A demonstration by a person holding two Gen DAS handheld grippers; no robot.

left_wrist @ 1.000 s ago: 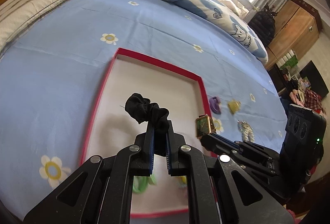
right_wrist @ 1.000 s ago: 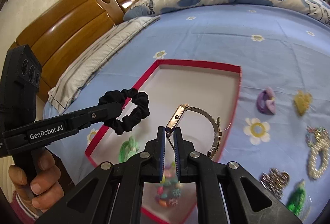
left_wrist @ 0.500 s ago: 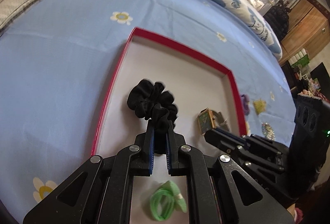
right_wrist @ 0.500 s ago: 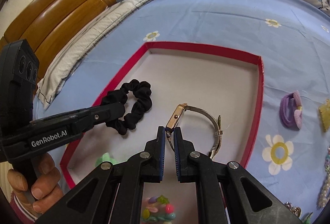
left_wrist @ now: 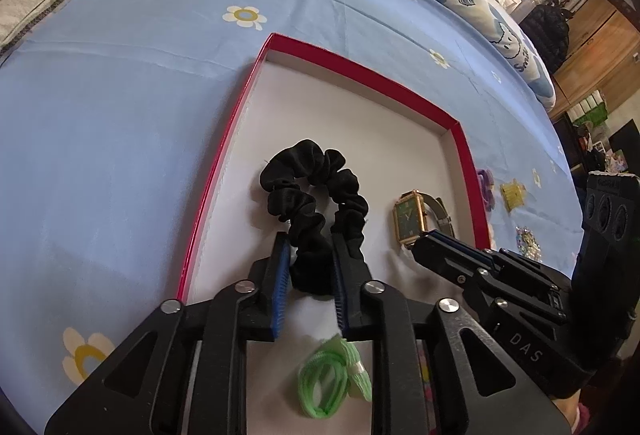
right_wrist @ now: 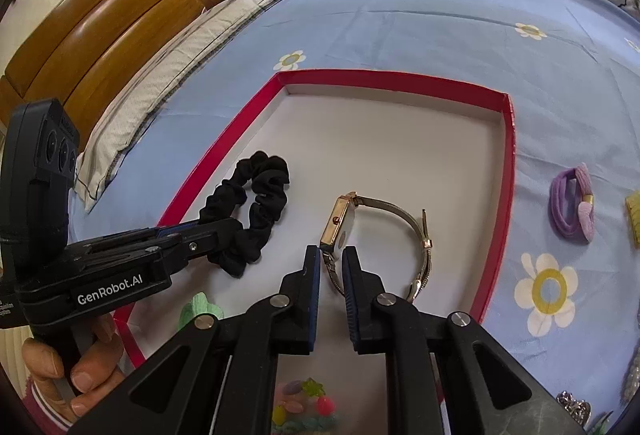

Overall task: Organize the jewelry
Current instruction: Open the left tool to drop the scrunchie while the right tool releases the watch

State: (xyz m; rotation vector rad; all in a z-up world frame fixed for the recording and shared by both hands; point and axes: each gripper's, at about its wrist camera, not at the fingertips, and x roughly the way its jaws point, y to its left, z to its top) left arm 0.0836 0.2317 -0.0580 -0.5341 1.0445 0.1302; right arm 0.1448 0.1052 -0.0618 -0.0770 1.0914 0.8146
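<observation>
A red-rimmed tray (left_wrist: pixel 360 73) (right_wrist: pixel 396 77) with a white floor lies on the blue bedsheet. A black scrunchie (left_wrist: pixel 316 195) (right_wrist: pixel 252 211) rests on the tray floor, its near end between the jaws of my left gripper (left_wrist: pixel 308 247), which stands open. A gold watch with a green face (left_wrist: pixel 408 217) (right_wrist: pixel 340 223) lies on its side in the tray. My right gripper (right_wrist: pixel 331 255) is open, its jaws standing either side of the watch strap. A green hair tie (left_wrist: pixel 332 379) lies in the tray under my left gripper.
Outside the tray to the right lie a purple hair tie (right_wrist: pixel 570 203), a yellow clip (left_wrist: pixel 514 193) and sparkly pieces (left_wrist: pixel 528 241). A colourful beaded item (right_wrist: pixel 304 401) sits at the tray's near end. Pillows and a wooden headboard (right_wrist: pixel 120 23) are at the far left.
Both grippers came down to the tray floor and opened. The scrunchie and the watch, held in the air before, now lie in the tray.
</observation>
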